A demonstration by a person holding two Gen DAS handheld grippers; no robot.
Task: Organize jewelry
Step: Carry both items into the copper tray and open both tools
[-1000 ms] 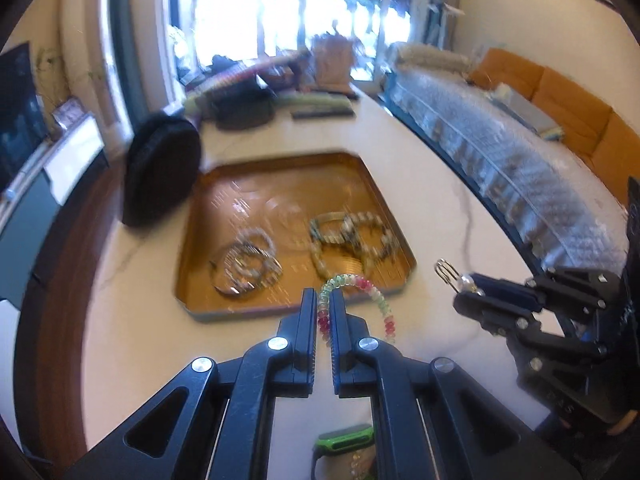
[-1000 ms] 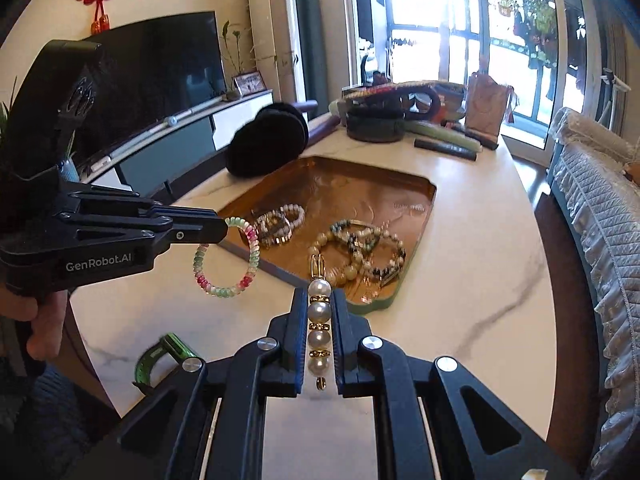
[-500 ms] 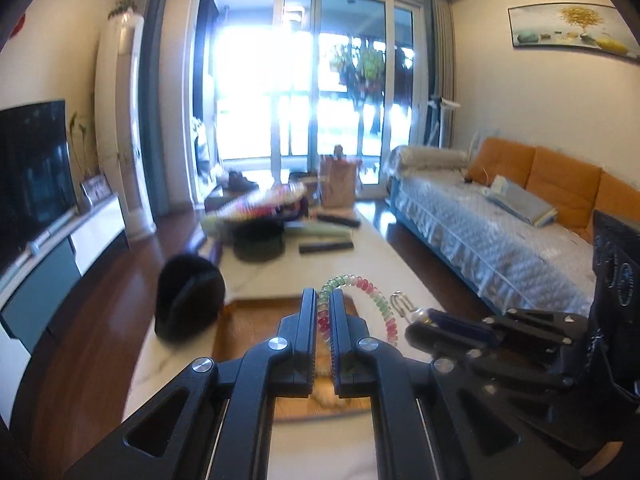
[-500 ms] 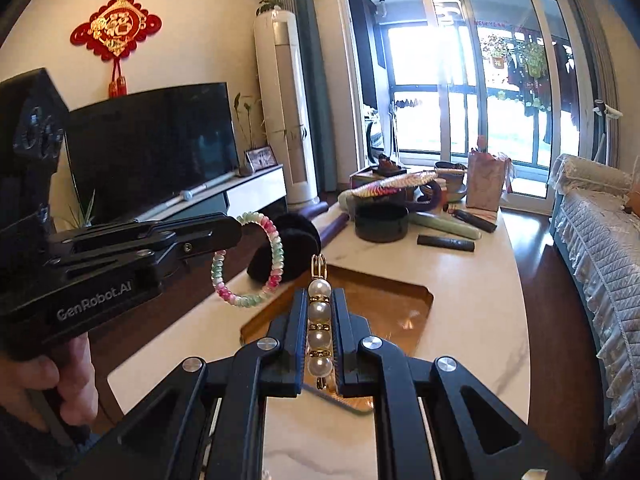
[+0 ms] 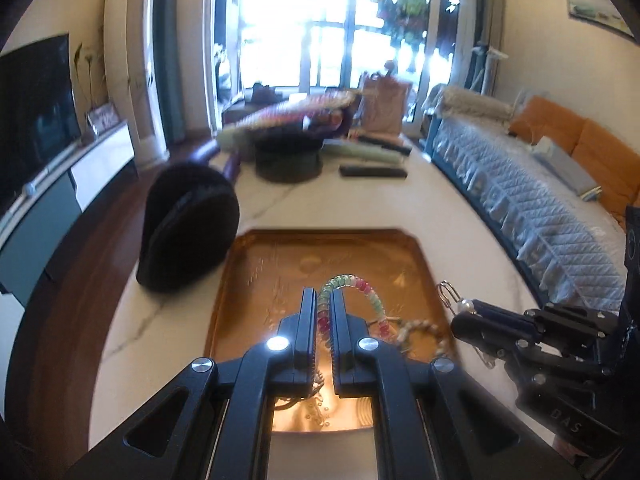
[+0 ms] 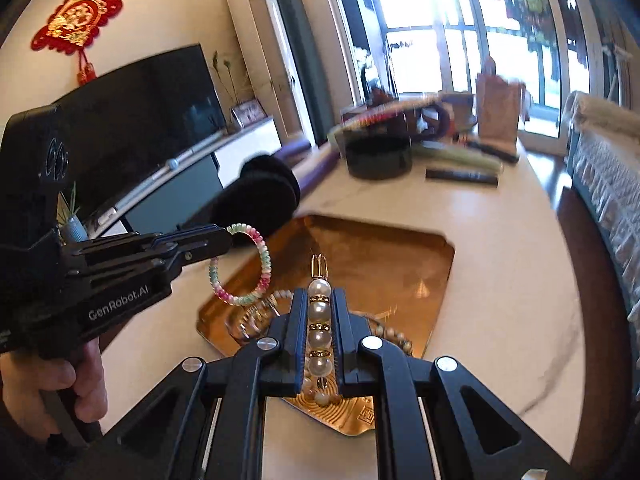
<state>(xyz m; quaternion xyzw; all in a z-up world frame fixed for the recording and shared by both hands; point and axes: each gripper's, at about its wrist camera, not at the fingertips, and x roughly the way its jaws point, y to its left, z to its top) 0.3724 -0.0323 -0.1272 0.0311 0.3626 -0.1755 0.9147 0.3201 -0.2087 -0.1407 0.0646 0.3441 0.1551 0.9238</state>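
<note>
My left gripper (image 5: 323, 294) is shut on a pink, green and white beaded bracelet (image 5: 370, 294), held above the near part of the copper tray (image 5: 256, 264). It also shows in the right wrist view (image 6: 224, 236) with the bracelet (image 6: 264, 258) hanging from its tips. My right gripper (image 6: 319, 292) is shut on a pearl hair clip (image 6: 319, 332) with a gold wire end, above the tray's near edge (image 6: 440, 264). It shows in the left wrist view (image 5: 464, 312) at the right. Other bracelets (image 5: 420, 330) lie in the tray, mostly hidden by the grippers.
A black round case (image 5: 188, 224) stands left of the tray on the white marble table (image 5: 460, 216). A black bowl (image 5: 288, 160), remote (image 5: 372, 171) and bag (image 5: 386, 108) sit at the far end. A sofa (image 5: 540, 200) runs along the right side.
Both grippers tilted back down toward the tray after pointing up at the room. Both moved forward over the tray's near part, still holding the bracelet and the clip.
</note>
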